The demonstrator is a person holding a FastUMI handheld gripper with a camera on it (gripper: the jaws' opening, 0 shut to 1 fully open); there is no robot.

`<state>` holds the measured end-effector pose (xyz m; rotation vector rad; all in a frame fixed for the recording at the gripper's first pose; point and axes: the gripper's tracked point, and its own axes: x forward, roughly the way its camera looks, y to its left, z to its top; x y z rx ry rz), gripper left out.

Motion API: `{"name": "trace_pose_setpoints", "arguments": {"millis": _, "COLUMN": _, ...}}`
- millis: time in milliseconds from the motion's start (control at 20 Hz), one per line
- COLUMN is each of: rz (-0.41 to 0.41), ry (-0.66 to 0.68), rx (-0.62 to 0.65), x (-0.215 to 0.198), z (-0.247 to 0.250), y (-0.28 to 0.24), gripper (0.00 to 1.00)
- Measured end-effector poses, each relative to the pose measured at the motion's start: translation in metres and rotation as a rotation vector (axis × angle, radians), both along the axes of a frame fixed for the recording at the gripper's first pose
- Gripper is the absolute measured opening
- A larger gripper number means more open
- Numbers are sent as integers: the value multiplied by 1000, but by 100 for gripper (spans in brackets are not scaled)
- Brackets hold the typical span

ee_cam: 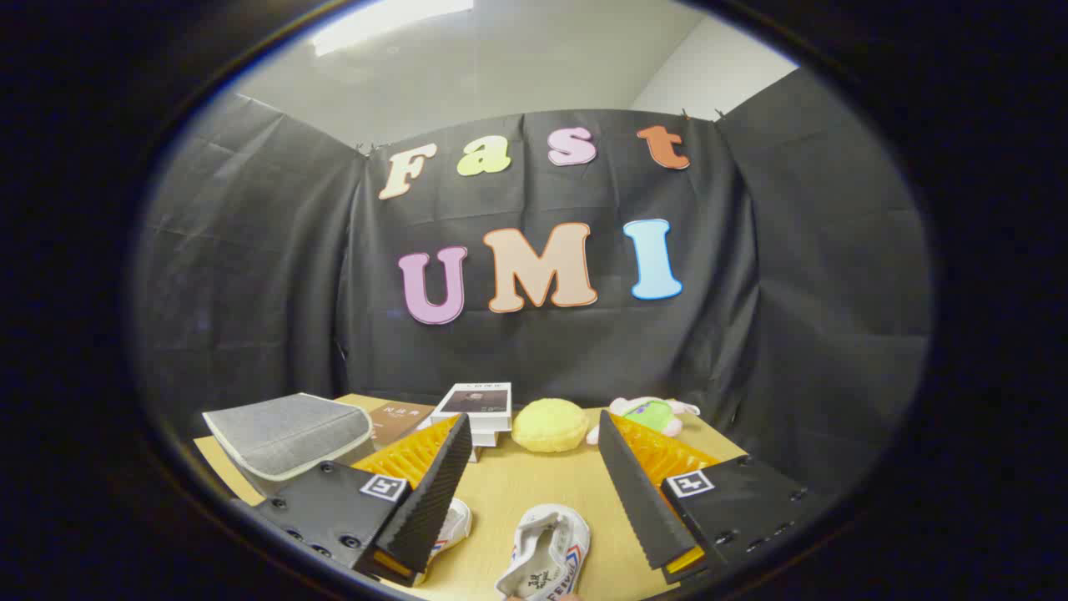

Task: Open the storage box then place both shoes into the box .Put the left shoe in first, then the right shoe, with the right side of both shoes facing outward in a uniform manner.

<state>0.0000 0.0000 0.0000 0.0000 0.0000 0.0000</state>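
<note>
1. Shoes: we see one white shoe (546, 551) on the desk (534, 484) between the fingers, another (450, 526) beside it.
2. Our claw (534, 455) gapes wide, empty.
3. Grey storage box (288, 434) sits left of the shoes.

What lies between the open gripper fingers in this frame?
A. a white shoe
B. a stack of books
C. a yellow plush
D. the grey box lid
A: a white shoe lies on the table between the fingers of the open gripper.
</note>
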Motion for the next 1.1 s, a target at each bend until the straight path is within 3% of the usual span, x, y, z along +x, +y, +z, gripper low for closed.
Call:
{"name": "trace_pose_setpoints", "arguments": {"millis": 900, "rz": 8, "ry": 39, "rx": 52, "x": 2, "z": -8, "y": -2, "gripper": 96}}
{"name": "trace_pose_setpoints", "arguments": {"millis": 1100, "rz": 63, "ry": 46, "rx": 146, "x": 0, "z": -9, "y": 19, "gripper": 95}}
